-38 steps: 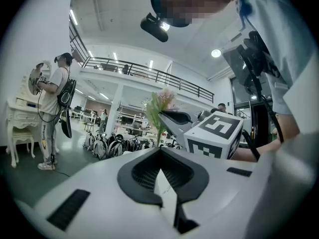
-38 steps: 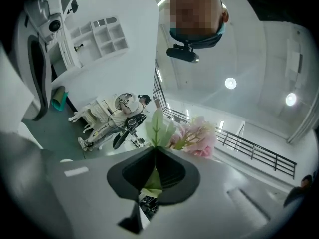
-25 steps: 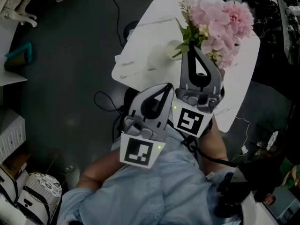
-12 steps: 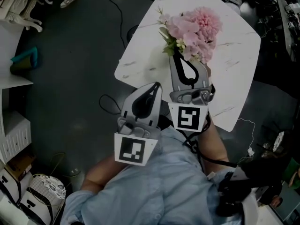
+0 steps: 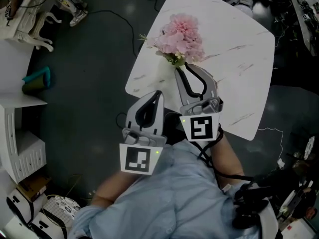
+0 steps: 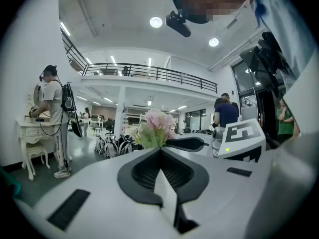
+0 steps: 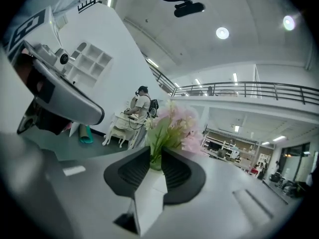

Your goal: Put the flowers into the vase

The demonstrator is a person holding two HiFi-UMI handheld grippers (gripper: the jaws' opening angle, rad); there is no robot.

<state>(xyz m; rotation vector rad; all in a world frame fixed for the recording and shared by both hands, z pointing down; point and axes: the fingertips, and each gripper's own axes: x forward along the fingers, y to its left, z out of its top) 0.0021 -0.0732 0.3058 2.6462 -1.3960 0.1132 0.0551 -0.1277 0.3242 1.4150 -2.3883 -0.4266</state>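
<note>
A bunch of pink flowers [image 5: 180, 34] with green stems stands upright over the near left part of the white marble table [image 5: 239, 49]. My right gripper [image 5: 177, 67] reaches to the base of the bunch. Its jaws have just been opening, and in the right gripper view the green stems [image 7: 155, 151] sit in the gap between the tips without being squeezed. My left gripper [image 5: 159, 93] hangs beside it at the table's near edge, shut and empty, with its tips meeting [image 6: 160, 151]. I cannot make out the vase under the flowers.
White carved furniture [image 5: 30, 19] and a teal object [image 5: 37, 81] stand on the dark floor at the left, with a white shelf unit [image 5: 15, 133] below them. Cables [image 5: 119, 118] trail near the table's foot. A person [image 6: 52, 118] stands at a dresser in the background.
The flowers and my right gripper have shifted left and lower over the table. The right jaws have spread apart around the stems. My left gripper has only drifted a little.
</note>
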